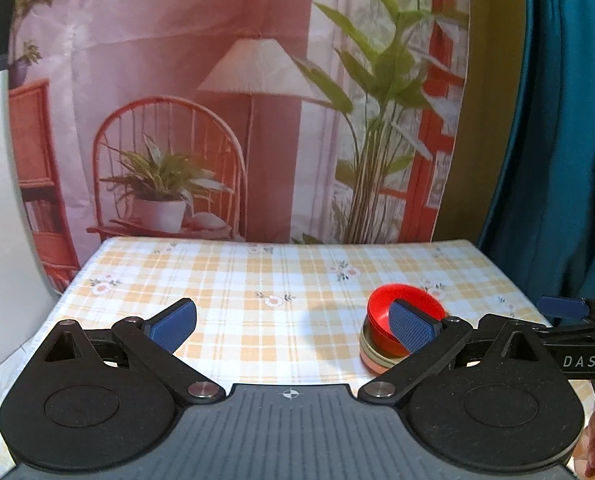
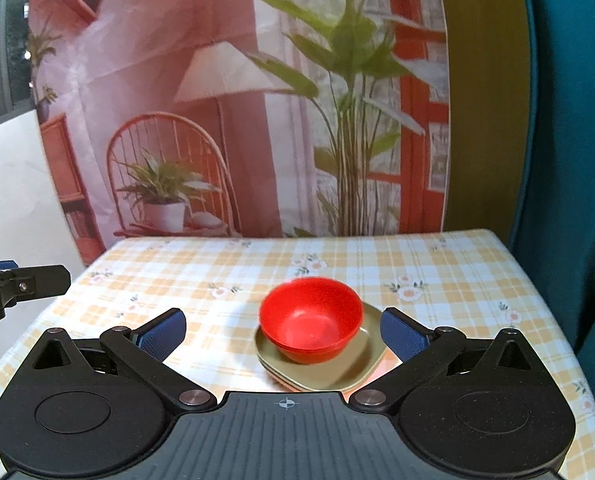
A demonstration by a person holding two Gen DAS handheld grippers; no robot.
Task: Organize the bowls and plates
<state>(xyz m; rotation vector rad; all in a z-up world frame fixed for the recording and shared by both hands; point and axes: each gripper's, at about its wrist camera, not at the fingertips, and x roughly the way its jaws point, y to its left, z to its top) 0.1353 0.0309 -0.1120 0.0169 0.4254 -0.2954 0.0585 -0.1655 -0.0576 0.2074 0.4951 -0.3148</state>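
A red bowl (image 2: 311,320) sits nested in another red bowl on a stack of olive-green plates (image 2: 349,372), toward the near right part of the checked surface (image 2: 217,264). The right gripper (image 2: 283,330) hangs above them with jaws spread wide, holding nothing. The left gripper (image 1: 293,324) is likewise wide open and empty, left of the stack.

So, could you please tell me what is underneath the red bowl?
The red bowl sits on a stack of olive-green plates, with a pinkish one at the bottom. The bowl covers their centres; the exact count is unclear.
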